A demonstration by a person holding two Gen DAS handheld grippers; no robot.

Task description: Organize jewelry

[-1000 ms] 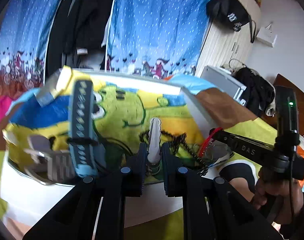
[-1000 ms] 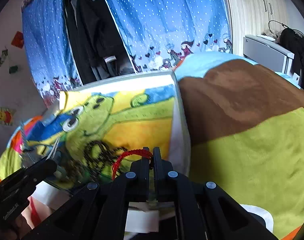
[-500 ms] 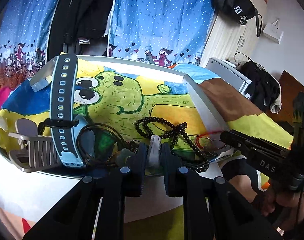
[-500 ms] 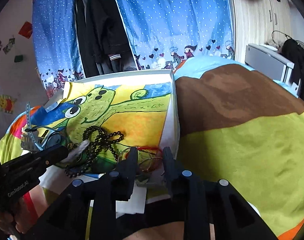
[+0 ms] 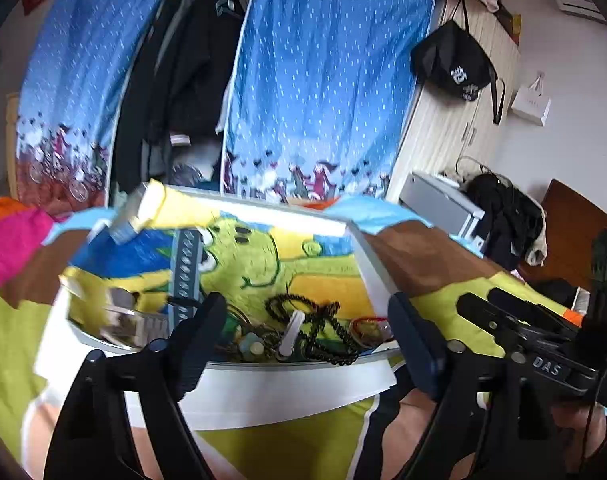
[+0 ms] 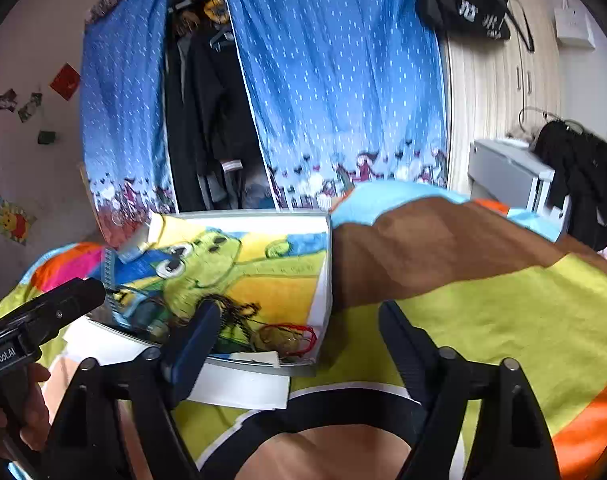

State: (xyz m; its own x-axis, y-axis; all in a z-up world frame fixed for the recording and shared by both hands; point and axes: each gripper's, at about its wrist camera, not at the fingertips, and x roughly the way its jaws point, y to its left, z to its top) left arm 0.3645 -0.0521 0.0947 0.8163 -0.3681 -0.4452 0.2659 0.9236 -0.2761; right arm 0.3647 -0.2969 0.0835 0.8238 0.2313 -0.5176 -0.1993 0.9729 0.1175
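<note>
Left wrist view: left gripper (image 5: 307, 320) is spread wide, nothing between the fingers, hanging just short of the near rim of the tray (image 5: 263, 366) with the cartoon-print lining. The jewelry sits in a heap at the tray's near edge, lower centre of frame — black bead necklace (image 5: 321, 330), a small white clip-like piece (image 5: 291, 330) and, to the right, a red cord bracelet (image 5: 369, 326). A blue perforated watch strap (image 5: 185, 276) stands up left of centre, long axis running away from the camera; a blurred grey piece lies lower left, can't tell what.

Right wrist view: right gripper (image 6: 293, 328) also wide open and empty, over the tray's near right corner. Red cord bracelet (image 6: 299, 338) lies almost dead centre between its fingers, just ahead; bead necklace (image 6: 239, 312) sits left of it, behind the left finger.

Key relation — the white piece and beads lie straight ahead of the left gripper, centred in its gap; the red cord is nearer the right one. The white piece's long axis tilts slightly right of the approach line, so a straight-in pinch looks workable. Beads tangle around it, likely to drag along.

Sorting looks barely begun.
</note>
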